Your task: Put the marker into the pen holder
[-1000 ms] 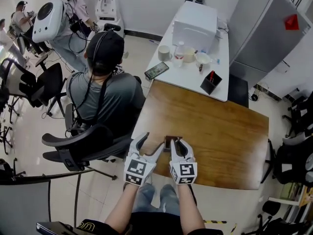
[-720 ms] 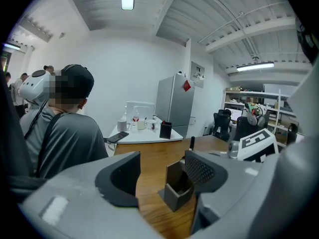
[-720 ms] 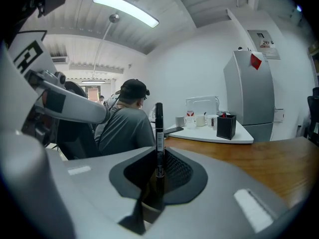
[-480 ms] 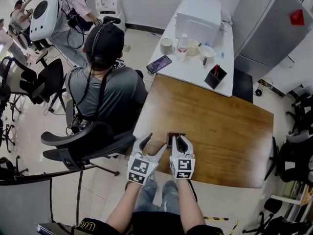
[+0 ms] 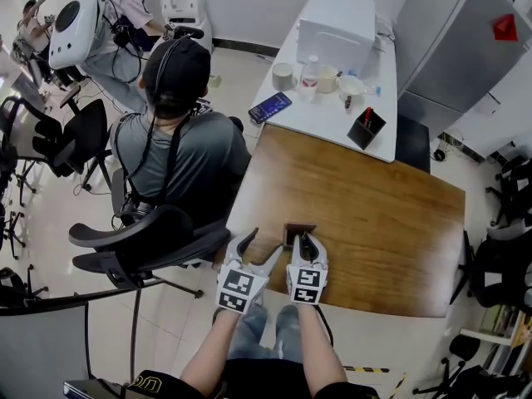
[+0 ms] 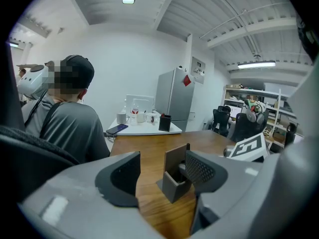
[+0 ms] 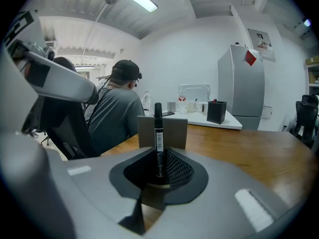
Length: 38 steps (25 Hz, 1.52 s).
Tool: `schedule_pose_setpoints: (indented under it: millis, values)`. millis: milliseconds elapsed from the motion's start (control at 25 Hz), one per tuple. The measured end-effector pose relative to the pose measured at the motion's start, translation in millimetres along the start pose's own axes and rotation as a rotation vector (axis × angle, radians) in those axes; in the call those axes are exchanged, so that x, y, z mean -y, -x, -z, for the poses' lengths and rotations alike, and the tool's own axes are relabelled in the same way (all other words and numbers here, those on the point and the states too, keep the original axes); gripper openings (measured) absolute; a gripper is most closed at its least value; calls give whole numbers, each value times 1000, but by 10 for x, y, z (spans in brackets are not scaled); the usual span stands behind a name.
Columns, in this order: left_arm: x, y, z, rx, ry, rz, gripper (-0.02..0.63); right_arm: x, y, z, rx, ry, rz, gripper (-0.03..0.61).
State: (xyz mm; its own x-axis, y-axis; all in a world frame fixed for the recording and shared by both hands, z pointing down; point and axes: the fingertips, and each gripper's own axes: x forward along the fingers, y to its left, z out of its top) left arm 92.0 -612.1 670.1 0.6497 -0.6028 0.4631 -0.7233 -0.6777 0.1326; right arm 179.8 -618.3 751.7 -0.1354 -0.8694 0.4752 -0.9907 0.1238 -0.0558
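Observation:
A small grey-brown pen holder (image 5: 297, 232) with a tall back panel stands on the wooden table (image 5: 374, 223) near its front edge. My right gripper (image 5: 303, 241) is just in front of it, shut on a black marker (image 7: 158, 138) that stands upright between the pads, its tip end raised before the pen holder's panel (image 7: 174, 131). My left gripper (image 5: 263, 244) sits to the holder's left with its jaws wide apart and empty. In the left gripper view the pen holder (image 6: 174, 176) shows between that gripper's (image 6: 160, 176) fingers, partly hidden by the right-hand pad.
A person in a black cap (image 5: 176, 69) sits in a chair (image 5: 141, 239) close to the table's left edge. Beyond lies a white table (image 5: 332, 127) with a phone (image 5: 268, 107), cups, a white box (image 5: 337, 23) and a black pen cup (image 5: 366, 129). A fridge (image 5: 457, 48) stands at the back right.
The head view shifted slightly a second ago. Both grippers stay by the pen holder; the right one, with the marker, has edged a little to the left.

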Motion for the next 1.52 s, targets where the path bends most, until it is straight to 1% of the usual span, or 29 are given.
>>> schedule_pose_setpoints:
  millis: [200, 320, 440, 520, 640, 800, 960, 1080, 1280, 1400, 1520]
  values:
    - [28, -19, 42, -5, 5, 12, 281, 76, 46, 73, -23, -40, 6, 52]
    - [46, -21, 42, -3, 8, 17, 281, 73, 91, 53, -18, -40, -2, 74]
    - [67, -4, -11, 9, 7, 23, 281, 67, 185, -60, 7, -50, -7, 99]
    - [87, 30, -90, 27, 4, 26, 281, 86, 311, -210, 35, -73, -4, 131]
    - [102, 118, -273, 65, -11, 25, 281, 125, 568, -565, 116, -105, 5, 170]
    - [123, 304, -592, 130, -31, 26, 281, 142, 883, -1105, 229, -90, 2, 202]
    - [123, 591, -1014, 208, -57, 22, 281, 105, 1206, -1657, 345, -86, 4, 233]
    - [131, 810, -1291, 262, -76, 23, 281, 40, 1470, -1975, 422, -73, 12, 252]
    - [132, 1169, -1642, 345, -117, 14, 281, -121, 1863, -2301, 514, -48, 22, 290]
    - [162, 1363, -1758, 389, -132, -5, 282, -171, 2069, -2401, 548, -27, 34, 311]
    - [260, 1510, -1758, 427, -136, -35, 288, -123, 2288, -2381, 560, -12, 44, 328]
